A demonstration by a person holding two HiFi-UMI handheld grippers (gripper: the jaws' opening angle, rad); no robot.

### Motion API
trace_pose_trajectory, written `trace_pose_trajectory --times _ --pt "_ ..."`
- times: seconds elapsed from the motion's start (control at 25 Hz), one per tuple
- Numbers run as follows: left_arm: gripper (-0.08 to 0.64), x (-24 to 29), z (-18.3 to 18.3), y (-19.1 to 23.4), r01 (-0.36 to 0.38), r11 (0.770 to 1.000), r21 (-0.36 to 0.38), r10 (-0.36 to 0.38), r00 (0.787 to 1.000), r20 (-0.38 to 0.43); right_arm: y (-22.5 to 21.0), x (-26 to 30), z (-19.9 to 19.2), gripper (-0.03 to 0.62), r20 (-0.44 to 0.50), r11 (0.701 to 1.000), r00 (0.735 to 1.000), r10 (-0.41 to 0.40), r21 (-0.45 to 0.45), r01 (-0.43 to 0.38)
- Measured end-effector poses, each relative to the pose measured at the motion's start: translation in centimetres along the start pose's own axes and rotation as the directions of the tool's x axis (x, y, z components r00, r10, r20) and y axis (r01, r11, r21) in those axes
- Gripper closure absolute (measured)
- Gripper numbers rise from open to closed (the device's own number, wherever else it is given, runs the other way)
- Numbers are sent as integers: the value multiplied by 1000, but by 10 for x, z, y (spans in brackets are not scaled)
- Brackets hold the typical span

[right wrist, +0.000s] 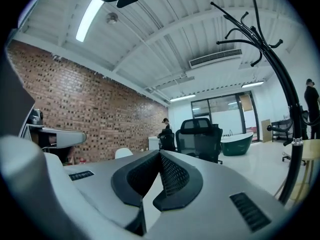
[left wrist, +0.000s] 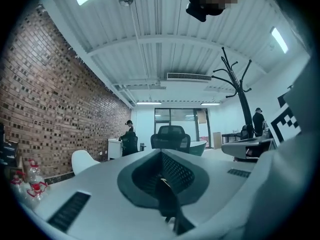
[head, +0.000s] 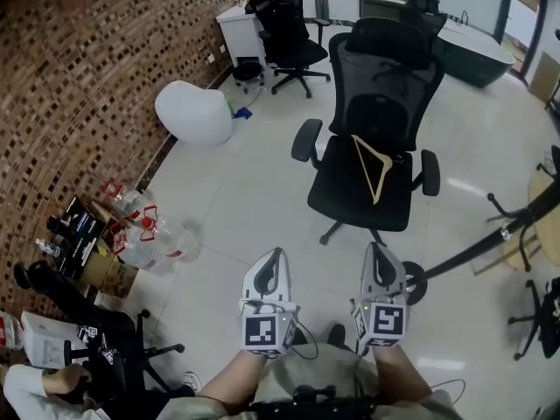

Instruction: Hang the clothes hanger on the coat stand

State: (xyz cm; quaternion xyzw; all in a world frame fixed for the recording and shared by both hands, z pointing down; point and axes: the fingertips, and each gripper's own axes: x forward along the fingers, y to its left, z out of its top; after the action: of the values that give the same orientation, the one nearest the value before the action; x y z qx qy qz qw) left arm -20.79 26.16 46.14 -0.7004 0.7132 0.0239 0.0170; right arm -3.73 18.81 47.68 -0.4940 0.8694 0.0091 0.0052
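A light wooden clothes hanger (head: 374, 166) lies on the seat of a black office chair (head: 385, 86) in the middle of the room. The black coat stand's pole (head: 490, 241) runs in from the right, with its round base (head: 413, 282) just right of my right gripper (head: 376, 248). My left gripper (head: 278, 254) is beside it, low in the head view. Both point toward the chair, well short of it, jaws closed together with nothing between them. The stand's branches (right wrist: 250, 29) tower at the right of the right gripper view, and the coat stand (left wrist: 243, 104) also shows in the left gripper view.
A white rounded seat (head: 194, 110) sits by the brick wall. Water bottles (head: 144, 234) and boxes (head: 77, 234) line the wall at left. Another black chair (head: 289, 33) and a dark tub-shaped desk (head: 472, 51) stand at the back. A seated person (head: 39, 388) is at lower left.
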Motion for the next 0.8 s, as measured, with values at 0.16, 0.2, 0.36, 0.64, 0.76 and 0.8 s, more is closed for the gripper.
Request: trace_pose_trajectory --times 0.16,0.2,0.36,0.64,0.76,0.8 --pt "511 65 -22 41 75 997 -35 -75 997 -15 15 72 -16 583 -27 999 999 -35 -23 35" --pt "511 84 -26 54 93 995 -41 -94 995 -17 19 93 -18 583 -30 998 998 -49 -28 48" --pt "511 150 -29 92 188 981 -37 -189 982 -21 35 155 -18 583 -53 993 992 -115 -44 113" --pt "509 269 -32 101 279 959 -48 -282 958 -60 7 253 -11 583 -103 981 977 -185 -73 179" --pt "509 317 -38 90 297 954 -32 -299 951 -85 -26 288 -21 583 -125 978 970 -208 -53 202" --pt "509 336 -40 87 298 954 -19 -298 950 -98 -39 303 -24 583 -127 978 970 -208 -43 204"
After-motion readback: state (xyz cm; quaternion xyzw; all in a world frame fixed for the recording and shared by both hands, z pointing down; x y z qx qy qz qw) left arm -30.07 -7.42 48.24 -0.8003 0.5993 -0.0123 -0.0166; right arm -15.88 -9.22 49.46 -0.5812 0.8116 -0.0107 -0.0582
